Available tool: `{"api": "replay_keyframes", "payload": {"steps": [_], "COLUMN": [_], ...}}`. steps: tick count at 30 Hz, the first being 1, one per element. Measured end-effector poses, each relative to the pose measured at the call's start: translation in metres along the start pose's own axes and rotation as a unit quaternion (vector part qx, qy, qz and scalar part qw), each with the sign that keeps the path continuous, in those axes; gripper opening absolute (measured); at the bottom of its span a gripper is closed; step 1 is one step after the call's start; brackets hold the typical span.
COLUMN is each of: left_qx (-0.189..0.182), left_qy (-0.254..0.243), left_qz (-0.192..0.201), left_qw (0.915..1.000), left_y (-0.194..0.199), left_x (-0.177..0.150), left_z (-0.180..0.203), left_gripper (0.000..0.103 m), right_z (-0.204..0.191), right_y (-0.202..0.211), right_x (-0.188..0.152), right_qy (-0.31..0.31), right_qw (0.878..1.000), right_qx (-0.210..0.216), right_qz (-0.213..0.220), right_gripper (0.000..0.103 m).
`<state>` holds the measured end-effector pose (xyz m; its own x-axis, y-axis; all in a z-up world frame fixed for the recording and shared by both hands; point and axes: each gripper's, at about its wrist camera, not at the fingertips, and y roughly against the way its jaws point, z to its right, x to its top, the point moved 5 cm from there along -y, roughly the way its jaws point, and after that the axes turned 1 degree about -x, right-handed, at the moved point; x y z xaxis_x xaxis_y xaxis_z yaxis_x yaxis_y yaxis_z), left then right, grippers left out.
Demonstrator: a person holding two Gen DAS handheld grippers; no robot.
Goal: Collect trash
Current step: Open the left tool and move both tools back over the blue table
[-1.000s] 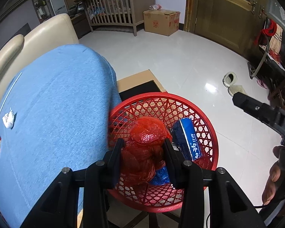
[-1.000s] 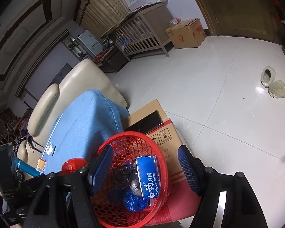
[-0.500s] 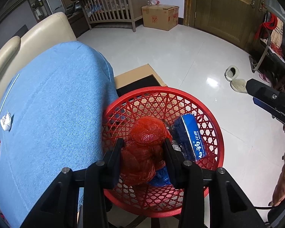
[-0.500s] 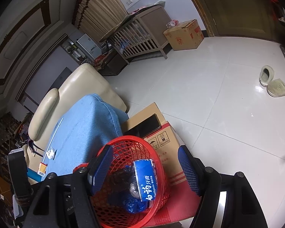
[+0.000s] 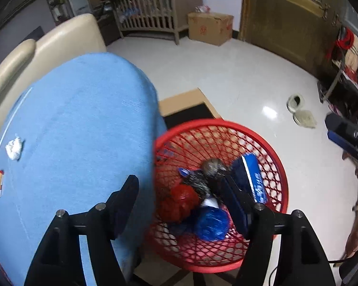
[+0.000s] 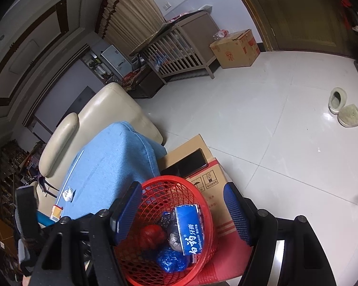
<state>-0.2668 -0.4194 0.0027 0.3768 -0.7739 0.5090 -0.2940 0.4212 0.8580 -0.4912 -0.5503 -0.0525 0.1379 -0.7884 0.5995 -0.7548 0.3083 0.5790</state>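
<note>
Trash basket, red mesh, sits on a cardboard box beside the blue cushion. Inside it lie a red bag, a blue bag and a toothpaste box. Left gripper and right gripper hang above the basket, jaws spread wide, holding nothing. Crumpled paper lies on the cushion.

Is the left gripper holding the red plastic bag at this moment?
No, the left gripper is open with nothing between its fingers, and the red plastic bag lies inside the red basket.
</note>
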Motion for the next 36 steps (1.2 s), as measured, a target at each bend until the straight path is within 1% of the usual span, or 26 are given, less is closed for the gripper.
{"api": "replay_keyframes", "payload": {"steps": [4, 8, 11, 15, 21, 25, 28, 31, 36], "left_qx": [0.012, 0.027, 0.038, 0.047, 0.068, 0.093, 0.104, 0.113, 0.121], "left_qy": [0.026, 0.060, 0.092, 0.133, 0.195, 0.238, 0.264, 0.282, 0.304], "left_qz": [0.019, 0.030, 0.034, 0.037, 0.033, 0.034, 0.033, 0.035, 0.039], "left_qw": [0.9994, 0.9974, 0.9945, 0.9893, 0.9778, 0.9663, 0.9584, 0.9520, 0.9440], "left_y": [0.015, 0.026, 0.032, 0.039, 0.042, 0.048, 0.048, 0.051, 0.049], "left_x": [0.000, -0.007, -0.019, -0.040, -0.080, -0.114, -0.132, -0.147, -0.159], "left_z": [-0.033, -0.072, -0.105, -0.147, -0.208, -0.251, -0.277, -0.298, -0.331], "left_gripper": [0.072, 0.072, 0.072, 0.072, 0.072, 0.072, 0.072, 0.072, 0.072], "right_z": [-0.011, -0.035, -0.056, -0.091, -0.158, -0.202, -0.236, -0.272, -0.341], "right_y": [-0.004, -0.013, -0.023, -0.041, -0.074, -0.092, -0.111, -0.134, -0.176], "right_x": [-0.002, -0.010, -0.020, -0.039, -0.079, -0.097, -0.109, -0.120, -0.137], "right_qy": [0.009, 0.032, 0.050, 0.086, 0.162, 0.202, 0.221, 0.236, 0.262], "right_qw": [1.000, 0.999, 0.998, 0.993, 0.977, 0.965, 0.956, 0.949, 0.935], "right_qx": [0.003, 0.012, 0.021, 0.033, 0.051, 0.062, 0.075, 0.083, 0.103], "right_qz": [-0.005, -0.022, -0.039, -0.071, -0.132, -0.156, -0.177, -0.194, -0.215], "right_gripper": [0.074, 0.074, 0.074, 0.074, 0.074, 0.074, 0.074, 0.074, 0.074]}}
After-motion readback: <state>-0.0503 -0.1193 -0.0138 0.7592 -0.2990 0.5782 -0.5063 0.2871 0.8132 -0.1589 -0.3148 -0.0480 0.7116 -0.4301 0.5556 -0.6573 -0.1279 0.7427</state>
